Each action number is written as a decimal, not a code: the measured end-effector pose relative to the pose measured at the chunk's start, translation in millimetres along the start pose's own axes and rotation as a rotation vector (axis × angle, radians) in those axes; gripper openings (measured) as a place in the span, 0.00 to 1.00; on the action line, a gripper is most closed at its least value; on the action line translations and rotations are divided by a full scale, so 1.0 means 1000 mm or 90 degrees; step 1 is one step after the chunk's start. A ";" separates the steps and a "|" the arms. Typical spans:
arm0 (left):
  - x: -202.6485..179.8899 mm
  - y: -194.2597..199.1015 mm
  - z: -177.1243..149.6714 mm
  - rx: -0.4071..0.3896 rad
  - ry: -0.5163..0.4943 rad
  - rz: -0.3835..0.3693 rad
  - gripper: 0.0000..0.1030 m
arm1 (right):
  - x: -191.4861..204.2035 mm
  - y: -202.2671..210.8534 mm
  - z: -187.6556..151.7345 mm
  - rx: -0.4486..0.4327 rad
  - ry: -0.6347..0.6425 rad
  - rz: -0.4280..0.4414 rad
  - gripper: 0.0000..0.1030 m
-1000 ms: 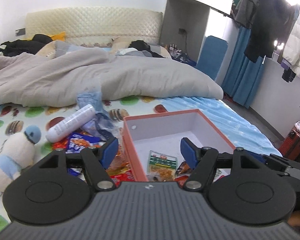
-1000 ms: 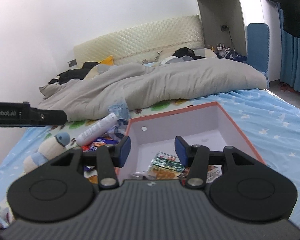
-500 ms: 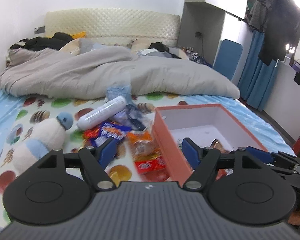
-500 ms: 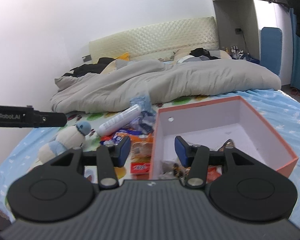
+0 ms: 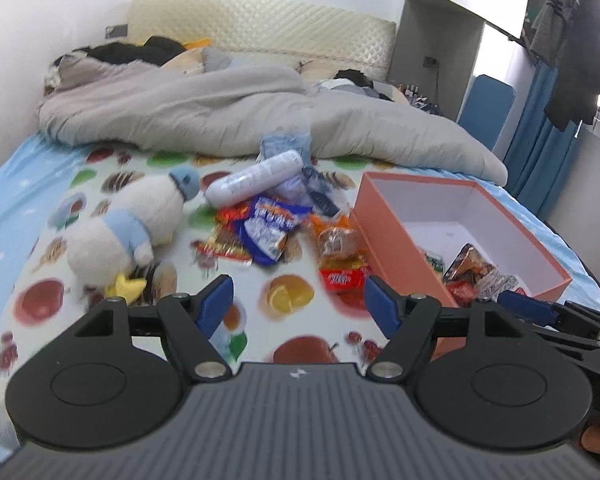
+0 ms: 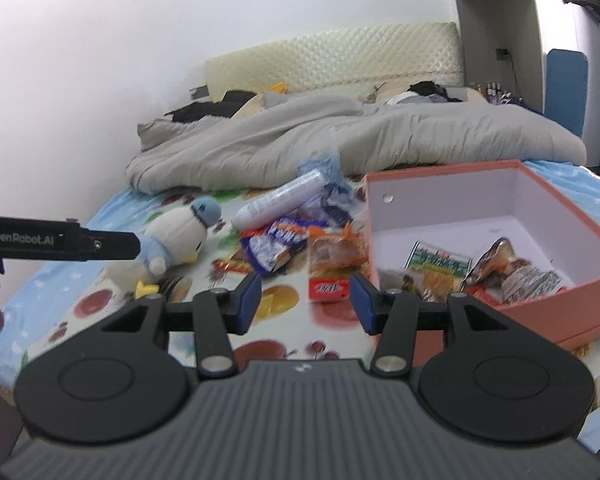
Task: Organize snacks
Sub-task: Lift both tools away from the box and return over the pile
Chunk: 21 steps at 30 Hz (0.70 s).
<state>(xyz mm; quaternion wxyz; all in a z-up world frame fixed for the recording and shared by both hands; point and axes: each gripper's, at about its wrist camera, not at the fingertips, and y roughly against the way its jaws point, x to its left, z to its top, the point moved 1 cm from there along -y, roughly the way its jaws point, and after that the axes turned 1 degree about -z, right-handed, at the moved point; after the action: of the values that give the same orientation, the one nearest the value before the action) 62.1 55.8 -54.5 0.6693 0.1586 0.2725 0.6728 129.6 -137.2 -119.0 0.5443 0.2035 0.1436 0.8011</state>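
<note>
Both the left gripper [image 5: 298,300] and the right gripper [image 6: 303,302] are held apart and empty above the bedsheet [image 5: 292,326]. Just beyond, the red snack packet [image 6: 327,289] lies flat beside the orange box [image 6: 556,312]. It is judged light, crinkly and slippery, best pinched across an edge seam.

Loose snacks [image 5: 268,232] beside open orange box [image 5: 396,236]

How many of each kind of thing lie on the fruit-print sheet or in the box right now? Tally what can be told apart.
Orange box: 1
Plush duck: 1
White tube: 1
Snack packets in the box, distinguishable: 2, with more blurred beside them
Snack packets loose on the sheet, distinguishable: 4, with crumpled blue wrappers behind
Total: 9
</note>
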 end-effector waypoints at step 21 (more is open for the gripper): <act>0.039 -0.014 -0.054 0.036 0.051 0.036 0.74 | 0.026 -0.008 -0.041 0.049 0.042 0.004 0.50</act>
<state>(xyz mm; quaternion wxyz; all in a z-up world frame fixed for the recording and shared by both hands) 40.3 85.6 -111.4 0.6340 0.1583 0.3132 0.6891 108.4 -110.1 -154.0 0.5284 0.1980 0.1916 0.8030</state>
